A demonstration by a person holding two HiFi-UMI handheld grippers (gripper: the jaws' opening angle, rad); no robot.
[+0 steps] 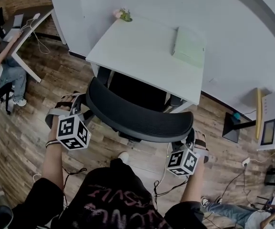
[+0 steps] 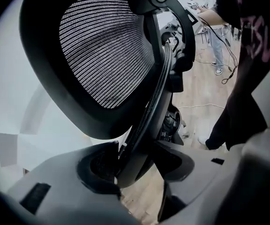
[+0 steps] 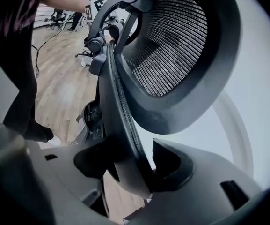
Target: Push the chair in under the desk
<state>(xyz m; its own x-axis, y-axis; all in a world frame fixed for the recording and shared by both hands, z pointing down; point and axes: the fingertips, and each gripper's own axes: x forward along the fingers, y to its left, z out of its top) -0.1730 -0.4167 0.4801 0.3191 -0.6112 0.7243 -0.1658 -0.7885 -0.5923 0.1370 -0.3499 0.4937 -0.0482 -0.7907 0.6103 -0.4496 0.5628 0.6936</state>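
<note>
A black mesh office chair stands in front of the white desk, its seat partly beneath the desk's near edge. My left gripper is shut on the left edge of the chair's backrest, and my right gripper is shut on the right edge. In the left gripper view the backrest's rim runs down between the jaws of the gripper, with the mesh headrest above. The right gripper view mirrors this: the rim is clamped in the gripper under the headrest.
A green pad and a small plant lie on the desk, which stands against a white wall. A seated person is at another desk on the left. Cables trail over the wooden floor; a white device stands at right.
</note>
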